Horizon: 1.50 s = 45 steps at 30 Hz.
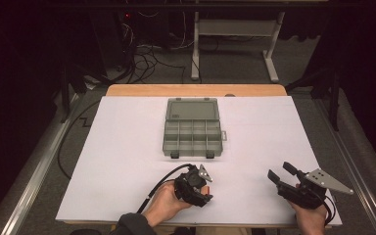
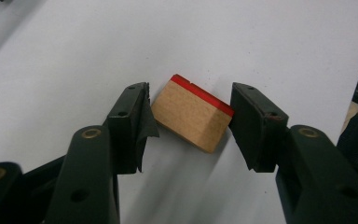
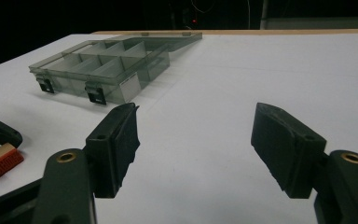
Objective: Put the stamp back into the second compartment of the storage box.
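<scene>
Your left gripper (image 2: pixel 191 116) sits at about 6 o'clock on the table, jaws partly apart around a small wooden block with a red rubber face (image 2: pixel 192 113) — the right pad looks to touch the block's red-edged corner, the left pad stands just clear. Not clamped yet.

The block lies flat on the sheet, skewed between the jaws. Judged light and stiff, smooth-sided wood; it may twist if pinched across corners. Take it on the two bare wooden flanks, square to the pads, away from the red face.

Your right gripper (image 3: pixel 196 140) rests at 4 o'clock, jaws wide apart, nothing between them.

Farther out, toward 12 o'clock — a clear grey plastic compartment box (image 1: pixel 193 129), lid open and laid back.

Surface: white paper sheet (image 1: pixel 274 127) over a wooden tabletop (image 1: pixel 127 90). Room beyond is dark, with cables (image 1: pixel 144 61) and a white desk frame (image 1: pixel 235 44).
</scene>
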Each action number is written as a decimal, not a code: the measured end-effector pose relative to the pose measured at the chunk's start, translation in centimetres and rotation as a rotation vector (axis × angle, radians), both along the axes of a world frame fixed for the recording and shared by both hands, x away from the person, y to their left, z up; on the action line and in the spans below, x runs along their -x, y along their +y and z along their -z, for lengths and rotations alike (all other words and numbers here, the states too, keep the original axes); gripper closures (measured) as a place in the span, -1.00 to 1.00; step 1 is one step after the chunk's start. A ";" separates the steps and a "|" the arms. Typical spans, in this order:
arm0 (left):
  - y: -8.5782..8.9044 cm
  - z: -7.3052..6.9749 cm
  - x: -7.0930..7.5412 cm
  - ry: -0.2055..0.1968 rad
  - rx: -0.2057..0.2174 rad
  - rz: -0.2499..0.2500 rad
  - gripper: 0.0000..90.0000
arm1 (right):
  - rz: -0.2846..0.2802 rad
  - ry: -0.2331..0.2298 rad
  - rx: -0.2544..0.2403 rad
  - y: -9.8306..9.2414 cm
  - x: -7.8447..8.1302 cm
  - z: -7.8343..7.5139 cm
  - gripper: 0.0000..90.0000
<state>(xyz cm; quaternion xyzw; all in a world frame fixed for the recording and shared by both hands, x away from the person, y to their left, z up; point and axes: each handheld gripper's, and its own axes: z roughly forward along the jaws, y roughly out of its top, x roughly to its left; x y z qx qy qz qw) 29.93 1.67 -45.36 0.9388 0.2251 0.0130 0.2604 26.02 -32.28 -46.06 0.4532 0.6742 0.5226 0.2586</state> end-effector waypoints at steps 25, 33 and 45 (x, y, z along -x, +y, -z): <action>2.0 -1.4 -1.4 -0.030 0.049 -0.083 0.08 | -0.002 0.013 0.004 0.0 -0.1 0.1 -0.30; 2.6 -2.2 -1.9 -0.046 0.071 -0.107 0.08 | -0.001 0.011 0.002 0.0 -0.1 0.1 -0.30; 3.3 -3.1 -2.7 -0.054 0.086 -0.134 0.08 | -0.002 0.012 0.002 0.0 -0.1 0.1 -0.30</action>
